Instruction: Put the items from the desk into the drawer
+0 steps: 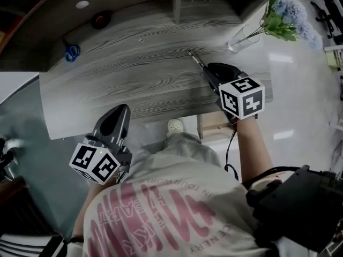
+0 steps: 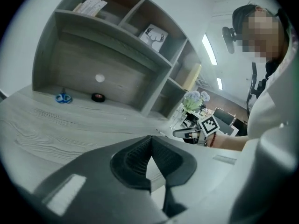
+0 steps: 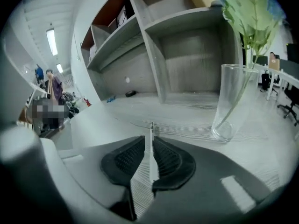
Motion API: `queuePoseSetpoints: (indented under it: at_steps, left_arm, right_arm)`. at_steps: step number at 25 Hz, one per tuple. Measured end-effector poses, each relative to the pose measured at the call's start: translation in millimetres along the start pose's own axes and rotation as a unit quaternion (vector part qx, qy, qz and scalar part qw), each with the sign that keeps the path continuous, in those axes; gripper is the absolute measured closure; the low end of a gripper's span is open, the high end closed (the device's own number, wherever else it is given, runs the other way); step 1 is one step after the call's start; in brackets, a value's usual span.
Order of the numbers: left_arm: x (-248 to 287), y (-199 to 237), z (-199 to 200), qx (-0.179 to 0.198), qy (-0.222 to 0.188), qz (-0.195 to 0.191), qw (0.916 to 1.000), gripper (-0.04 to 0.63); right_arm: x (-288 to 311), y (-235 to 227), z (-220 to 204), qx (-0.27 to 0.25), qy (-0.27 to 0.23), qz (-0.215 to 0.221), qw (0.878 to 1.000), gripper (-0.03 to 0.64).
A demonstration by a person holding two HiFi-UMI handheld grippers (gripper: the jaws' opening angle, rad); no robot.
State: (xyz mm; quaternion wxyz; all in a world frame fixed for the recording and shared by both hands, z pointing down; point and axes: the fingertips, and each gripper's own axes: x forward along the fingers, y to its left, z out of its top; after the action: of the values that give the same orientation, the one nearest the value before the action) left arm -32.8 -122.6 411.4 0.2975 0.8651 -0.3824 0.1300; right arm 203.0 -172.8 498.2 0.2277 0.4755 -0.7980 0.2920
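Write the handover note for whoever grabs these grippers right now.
Left gripper: shut, empty, at the near edge of the desk.
Right gripper: jaws slightly apart around the pen on the desk's right side, not clamped.
Scissors and black roll lie at the desk's back left.
Done: nothing visibly stowed.
Left: pen, scissors, roll into the drawer, which no view clearly shows.
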Motion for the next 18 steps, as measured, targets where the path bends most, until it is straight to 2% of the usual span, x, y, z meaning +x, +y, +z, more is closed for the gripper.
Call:
queuePoseSetpoints:
  at_steps: [3, 8, 10, 13, 18]
  left_arm:
    - [10.3, -6.4, -12.7, 0.011, 0.017, -0.015, 0.9997, 0.577]
    - [14.1, -4.4, -17.9, -0.022, 0.019, -0.011, 0.9995, 0.577]
    - [12.0, -4.1, -20.8, -0.024, 0.020, -0.012, 0.9994, 0.577]
    - [10.3, -2.5, -24.6, -0.012, 0.029, -0.011, 0.9995, 0.577]
    - [11.3, 1.5, -22.2, -0.008, 0.028, -0.011, 0.9995, 0.577]
  right_arm:
    - [7.5, -6.8, -10.0, -0.041, 0.037, -0.016, 0.998, 0.511]
    - [17.9, -4.4, -29.4, -0.048, 0.086, -0.010, 0.995, 0.503]
    - [20.2, -6.1, -32.0, -0.050, 0.090, -0.018, 0.995, 0.501]
    - [19.5, -9.9, -31.5, -0.046, 0.086, -0.027, 0.995, 0.534]
    - [23.1, -7.2, -31.2, -0.093, 0.099, -0.051, 0.989, 0.532]
